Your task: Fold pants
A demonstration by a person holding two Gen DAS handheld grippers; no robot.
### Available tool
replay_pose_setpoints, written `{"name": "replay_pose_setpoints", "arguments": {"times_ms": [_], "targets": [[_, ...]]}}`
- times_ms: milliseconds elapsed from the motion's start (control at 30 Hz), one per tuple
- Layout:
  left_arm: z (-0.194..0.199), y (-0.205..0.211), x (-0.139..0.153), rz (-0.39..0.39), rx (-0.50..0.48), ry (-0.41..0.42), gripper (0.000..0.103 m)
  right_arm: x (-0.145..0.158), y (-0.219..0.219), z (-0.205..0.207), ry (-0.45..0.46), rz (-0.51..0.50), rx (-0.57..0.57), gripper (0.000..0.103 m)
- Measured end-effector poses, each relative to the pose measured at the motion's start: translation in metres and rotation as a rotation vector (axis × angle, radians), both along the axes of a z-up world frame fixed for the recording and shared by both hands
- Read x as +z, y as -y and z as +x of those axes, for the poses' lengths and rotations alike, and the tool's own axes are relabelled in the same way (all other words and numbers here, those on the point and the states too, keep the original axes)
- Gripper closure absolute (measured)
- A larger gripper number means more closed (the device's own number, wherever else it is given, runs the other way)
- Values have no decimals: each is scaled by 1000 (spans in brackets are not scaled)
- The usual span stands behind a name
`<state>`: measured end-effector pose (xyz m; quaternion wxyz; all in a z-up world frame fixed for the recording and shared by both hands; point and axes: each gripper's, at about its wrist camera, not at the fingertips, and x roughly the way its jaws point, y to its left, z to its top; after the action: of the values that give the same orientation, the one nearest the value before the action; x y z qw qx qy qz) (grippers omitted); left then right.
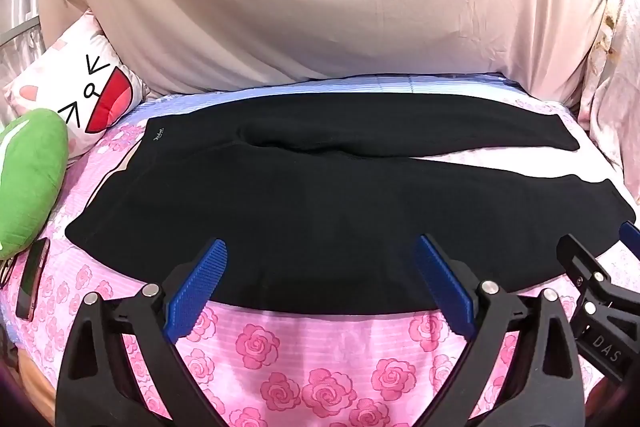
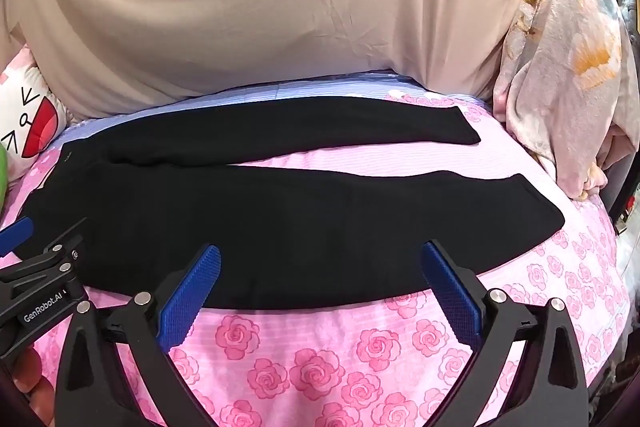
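- Clearly no fold is made yet: black pants (image 1: pixel 304 195) lie flat on the rose-patterned bed (image 1: pixel 320 355), legs slightly apart.
- Left gripper (image 1: pixel 322 279) and right gripper (image 2: pixel 320 283) hover at the near edge, fingers wide, holding nothing.
- Every fold remains.

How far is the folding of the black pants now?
Done: the black pants lie spread flat on the rose-print bedsheet, legs apart. In hand: nothing; the left hand-held gripper and right hand-held gripper are open over the near edge. Left: every fold.
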<state>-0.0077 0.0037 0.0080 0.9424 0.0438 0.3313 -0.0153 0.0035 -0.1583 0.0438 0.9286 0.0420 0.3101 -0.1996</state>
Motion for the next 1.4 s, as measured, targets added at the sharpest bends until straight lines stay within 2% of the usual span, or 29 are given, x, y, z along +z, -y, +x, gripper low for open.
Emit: {"name": "replay_pose_setpoints", "arguments": {"times_ms": [1400], "targets": [[18,-3,-3,23,13,-12,10,-6,-2,20,-12,2,7,5]]}}
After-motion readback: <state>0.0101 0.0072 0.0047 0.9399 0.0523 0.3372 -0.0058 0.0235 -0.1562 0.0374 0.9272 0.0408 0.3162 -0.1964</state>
